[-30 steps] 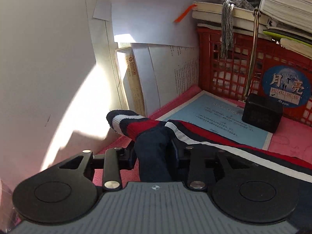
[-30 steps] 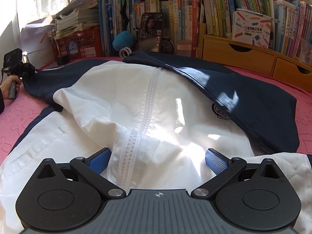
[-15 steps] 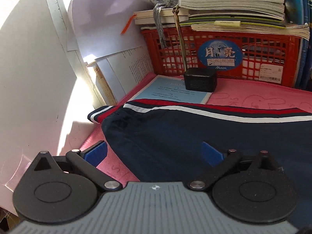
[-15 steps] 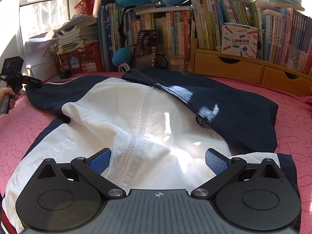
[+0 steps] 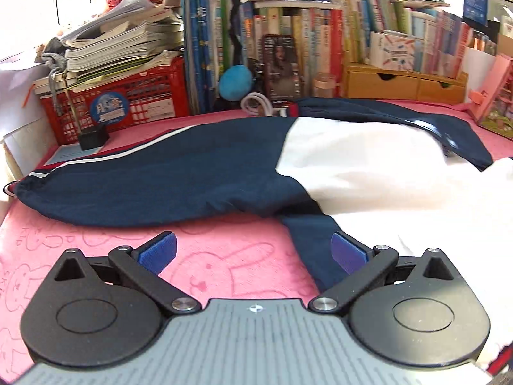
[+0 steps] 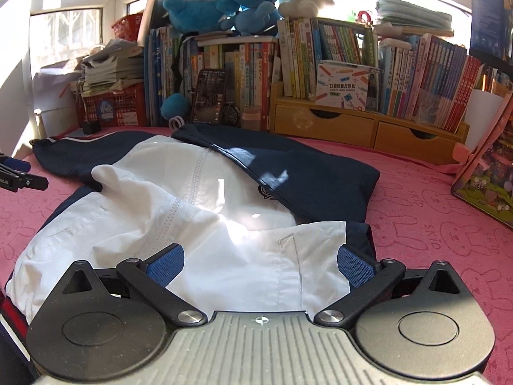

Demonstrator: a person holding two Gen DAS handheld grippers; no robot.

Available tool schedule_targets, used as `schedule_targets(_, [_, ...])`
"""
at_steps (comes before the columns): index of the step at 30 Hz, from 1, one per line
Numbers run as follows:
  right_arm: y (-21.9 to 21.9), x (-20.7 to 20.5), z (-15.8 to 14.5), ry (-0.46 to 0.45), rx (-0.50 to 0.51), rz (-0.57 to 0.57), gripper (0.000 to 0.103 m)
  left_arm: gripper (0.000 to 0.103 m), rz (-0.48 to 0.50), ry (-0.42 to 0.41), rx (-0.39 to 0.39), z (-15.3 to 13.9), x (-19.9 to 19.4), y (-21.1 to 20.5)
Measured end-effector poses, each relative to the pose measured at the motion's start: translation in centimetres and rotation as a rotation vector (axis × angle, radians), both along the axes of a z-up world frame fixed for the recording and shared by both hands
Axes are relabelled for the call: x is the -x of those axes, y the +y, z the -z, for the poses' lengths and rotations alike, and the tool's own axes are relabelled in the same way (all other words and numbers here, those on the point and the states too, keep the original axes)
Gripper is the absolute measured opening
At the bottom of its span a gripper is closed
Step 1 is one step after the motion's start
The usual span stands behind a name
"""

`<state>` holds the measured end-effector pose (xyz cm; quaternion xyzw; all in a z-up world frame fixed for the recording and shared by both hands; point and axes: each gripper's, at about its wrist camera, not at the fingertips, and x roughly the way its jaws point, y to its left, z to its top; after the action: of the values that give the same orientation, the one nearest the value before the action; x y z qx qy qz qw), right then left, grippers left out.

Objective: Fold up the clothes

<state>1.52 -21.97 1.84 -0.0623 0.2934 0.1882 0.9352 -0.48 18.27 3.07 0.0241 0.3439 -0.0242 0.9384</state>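
Observation:
A navy and white jacket (image 5: 368, 160) lies spread on the pink rabbit-print cloth (image 5: 224, 266). Its navy sleeve (image 5: 144, 189), with a red and white stripe, stretches out to the left. My left gripper (image 5: 253, 252) hovers open in front of the sleeve, over the cloth and a navy strip of the jacket, and holds nothing. In the right wrist view the jacket (image 6: 224, 224) shows its white front, zip and folded-over navy panel. My right gripper (image 6: 259, 264) stands open above the white hem, gripping nothing. The left gripper (image 6: 16, 176) shows at the left edge.
A red basket (image 5: 134, 109) under stacked books and a small black box (image 5: 93, 138) stand at the back left. Rows of books, a phone (image 6: 208, 96), wooden drawers (image 6: 368, 125) and plush toys line the back. A pink box (image 6: 487, 166) stands at the right.
The left gripper let go of the sleeve cuff, opened wide, drew back and swung right; the sleeve now lies flat. The right gripper pulled back from the jacket and stayed open.

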Motion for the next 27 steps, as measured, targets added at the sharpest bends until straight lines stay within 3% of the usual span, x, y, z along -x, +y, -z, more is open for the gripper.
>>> schedule_targets(6, [-3.7, 4.2, 0.9, 0.031, -0.018, 0.061, 0.103, 0.103, 0.127, 0.084, 0.082, 1.2, 5.3, -4.7])
schedule_targets(12, [-6.7, 9.0, 1.6, 0.059, -0.044, 0.088, 0.103, 0.103, 0.292, 0.087, 0.001, 2.1, 10.6, -9.0])
schedule_targets(15, [-7.5, 10.6, 2.1, 0.069, -0.050, 0.105, 0.103, 0.103, 0.350, 0.103, 0.002, 3.0, 12.1, -10.7])
schedule_targets(17, [-7.9, 11.2, 2.5, 0.081, -0.074, 0.117, 0.103, 0.103, 0.342, 0.114, 0.005, 3.6, 12.2, -11.6])
schedule_targets(21, [-8.2, 11.1, 3.4, 0.109, -0.124, 0.150, 0.101, 0.103, 0.237, 0.150, 0.069, 5.1, 10.3, -12.0])
schedule_targets(27, [-8.3, 10.9, 4.5, 0.138, -0.162, 0.154, 0.090, 0.103, 0.105, 0.092, -0.029, 5.9, 10.2, -12.1])
